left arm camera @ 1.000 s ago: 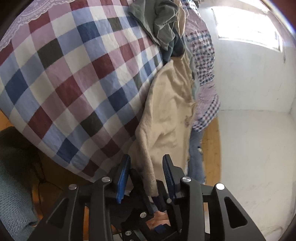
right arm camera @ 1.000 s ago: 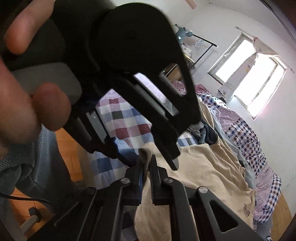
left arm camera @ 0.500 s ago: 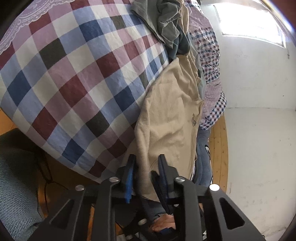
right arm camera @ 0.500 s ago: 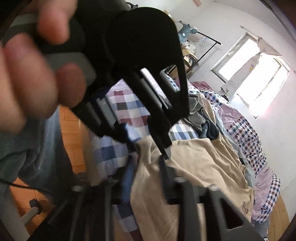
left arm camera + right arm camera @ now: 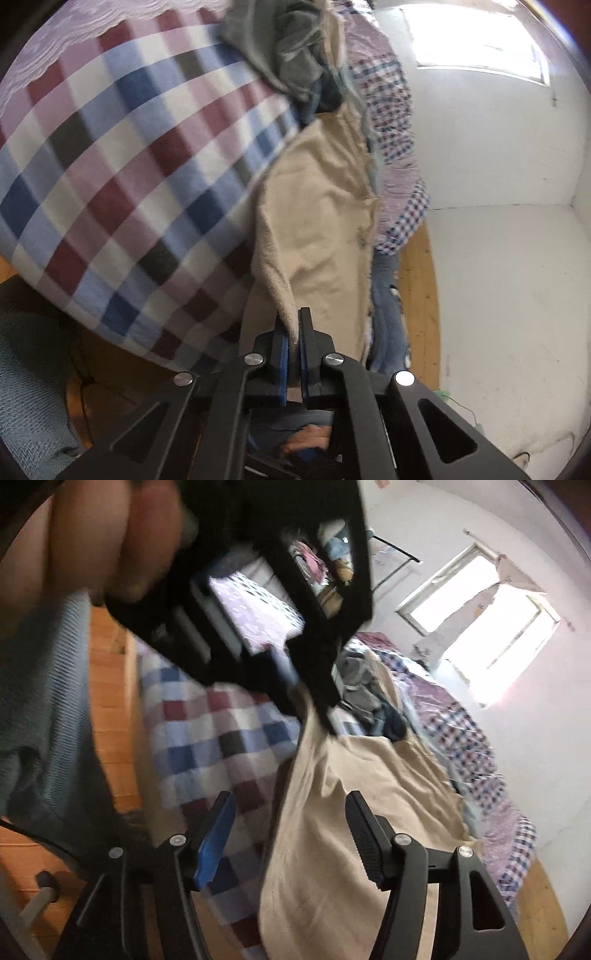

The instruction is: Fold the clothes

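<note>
A beige garment (image 5: 325,236) lies along the edge of a bed with a checked blanket (image 5: 129,155). My left gripper (image 5: 291,325) is shut on a corner of this garment, lifting it off the bed edge. In the right wrist view the beige garment (image 5: 369,782) hangs from the left gripper's fingers (image 5: 317,698) down toward the floor. My right gripper (image 5: 290,812) stands open, its fingers wide apart around the hanging cloth without pinching it. A hand (image 5: 92,542) grips the left tool at the top left.
A heap of grey and dark clothes (image 5: 288,62) lies further up the bed, beside a small-check quilt (image 5: 391,122). Blue cloth (image 5: 388,306) hangs off the bed end over a wooden floor (image 5: 421,288). A window (image 5: 487,627) and clothes rack (image 5: 391,554) stand behind.
My left gripper closed onto the beige garment's corner and raised it. My right gripper, shut on the cloth a second ago, opened wide and let go.
</note>
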A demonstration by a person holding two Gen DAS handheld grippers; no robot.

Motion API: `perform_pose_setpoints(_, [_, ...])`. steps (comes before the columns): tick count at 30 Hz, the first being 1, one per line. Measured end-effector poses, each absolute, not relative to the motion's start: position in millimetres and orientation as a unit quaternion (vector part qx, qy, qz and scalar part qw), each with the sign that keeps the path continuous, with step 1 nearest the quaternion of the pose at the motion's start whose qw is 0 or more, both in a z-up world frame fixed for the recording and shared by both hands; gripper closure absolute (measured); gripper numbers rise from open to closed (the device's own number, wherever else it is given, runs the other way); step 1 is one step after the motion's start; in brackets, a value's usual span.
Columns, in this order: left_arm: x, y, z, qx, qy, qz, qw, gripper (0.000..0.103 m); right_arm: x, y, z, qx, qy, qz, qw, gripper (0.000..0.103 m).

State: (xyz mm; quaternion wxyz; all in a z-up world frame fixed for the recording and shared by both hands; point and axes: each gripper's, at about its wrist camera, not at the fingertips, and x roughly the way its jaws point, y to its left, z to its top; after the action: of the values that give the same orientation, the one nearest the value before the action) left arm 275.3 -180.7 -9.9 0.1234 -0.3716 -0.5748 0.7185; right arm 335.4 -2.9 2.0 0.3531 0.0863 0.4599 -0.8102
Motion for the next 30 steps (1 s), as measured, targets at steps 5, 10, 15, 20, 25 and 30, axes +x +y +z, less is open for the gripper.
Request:
perform_pose_setpoints(5, [273.9,-182.9,9.5,-0.343,-0.579,0.724,0.148,0.100,307.5,8.1,-4.2,0.098,0.473,-0.826,0.291,0.038])
perform_pose_setpoints(10, [269.0,-184.9,27.6,-0.320,-0.582,0.729,0.166,0.100,290.5,33.5,-9.8,0.111,0.489,-0.830,0.243,0.038])
perform_pose_setpoints(15, [266.7,-192.1,52.1,-0.282,-0.583,0.740,0.180,0.101,273.8,72.4,-10.9,0.137,0.496,-0.835,0.194,0.038])
perform_pose_setpoints(20, [263.1,-199.8,76.2,-0.239,-0.581,0.756,0.183,0.101,252.1,122.0,-13.9,0.165,0.500,-0.840,0.133,0.039])
perform_pose_setpoints(25, [255.9,-200.7,100.7,-0.212,-0.565,0.777,0.178,0.101,246.2,168.3,-22.0,0.183,0.509,-0.836,0.090,0.039])
perform_pose_setpoints(30, [246.3,-196.3,121.8,-0.203,-0.547,0.791,0.183,0.101,240.7,214.5,-30.4,0.200,0.517,-0.831,0.048,0.039])
